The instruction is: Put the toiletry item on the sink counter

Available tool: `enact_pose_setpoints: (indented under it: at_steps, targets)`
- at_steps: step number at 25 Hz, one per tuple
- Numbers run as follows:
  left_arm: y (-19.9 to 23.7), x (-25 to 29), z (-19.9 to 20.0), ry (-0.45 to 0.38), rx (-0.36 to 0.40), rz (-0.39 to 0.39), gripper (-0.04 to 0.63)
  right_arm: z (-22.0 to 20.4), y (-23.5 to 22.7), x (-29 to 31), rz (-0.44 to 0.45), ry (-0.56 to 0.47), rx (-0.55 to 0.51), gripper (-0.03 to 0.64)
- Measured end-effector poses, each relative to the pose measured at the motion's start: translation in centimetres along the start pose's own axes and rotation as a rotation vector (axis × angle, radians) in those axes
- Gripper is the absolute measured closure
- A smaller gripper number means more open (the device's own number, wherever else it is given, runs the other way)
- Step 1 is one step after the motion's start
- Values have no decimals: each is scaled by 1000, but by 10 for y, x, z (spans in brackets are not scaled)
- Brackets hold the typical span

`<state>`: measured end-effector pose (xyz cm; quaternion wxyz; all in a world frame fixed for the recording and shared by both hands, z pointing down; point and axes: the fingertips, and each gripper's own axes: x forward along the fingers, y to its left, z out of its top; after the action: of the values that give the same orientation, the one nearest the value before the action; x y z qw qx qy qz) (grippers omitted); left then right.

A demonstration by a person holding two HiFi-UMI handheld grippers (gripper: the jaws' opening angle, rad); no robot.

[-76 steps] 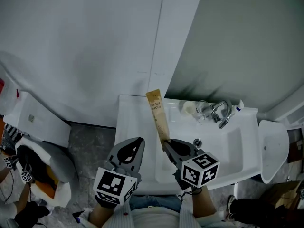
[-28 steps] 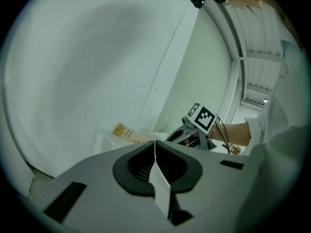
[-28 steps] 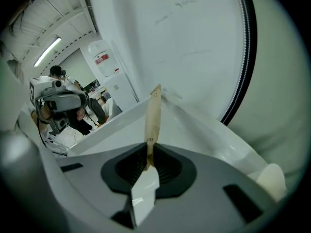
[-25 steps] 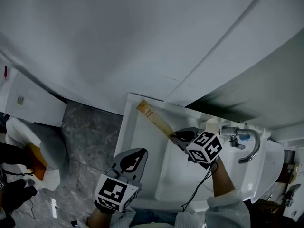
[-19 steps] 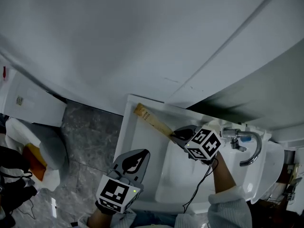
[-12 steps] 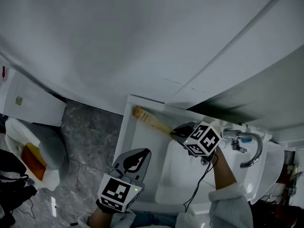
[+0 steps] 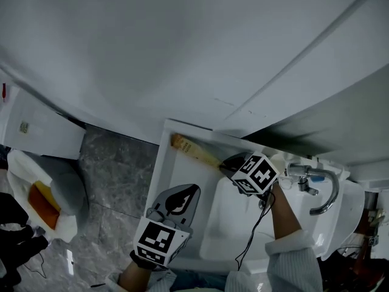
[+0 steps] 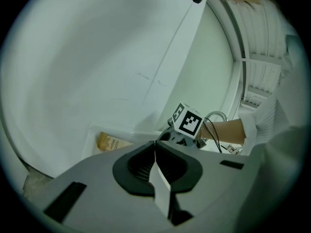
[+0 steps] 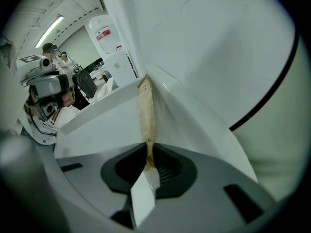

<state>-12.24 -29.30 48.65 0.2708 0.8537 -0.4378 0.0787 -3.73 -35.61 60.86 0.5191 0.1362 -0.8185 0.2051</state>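
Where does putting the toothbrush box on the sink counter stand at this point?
Done: the toothbrush box is grasped and over the back left corner of the sink counter. In hand: the right gripper is shut on its near end, far end low by the wall; contact unclear. Left: lay it down and release. The left gripper is shut, empty.

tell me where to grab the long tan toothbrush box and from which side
Grip the tan cardboard toothbrush box at its near end, pinching its broad flat faces, coming from the basin side. It is long and thin, and its far end points into the back corner of the white sink counter by the white wall. The right tool is clamped that way.
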Motion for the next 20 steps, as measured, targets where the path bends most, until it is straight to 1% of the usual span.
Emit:
enact_pose_setpoints:
  at_steps: [5,10,14,20]
  targets:
    - [3,5,-1,3,-6,6,574,0,-6,5,-37,23,-22,557]
    - [5,9,-4,15,-7,5,574,1,-12,6,-86,37,-19,540]
    - [6,9,-7,26,-5,3,574,3,-17,7,-126,34,-8,520]
    - [5,4,-4,19,1,4,574,6,-21,3,-179,20,-6,491]
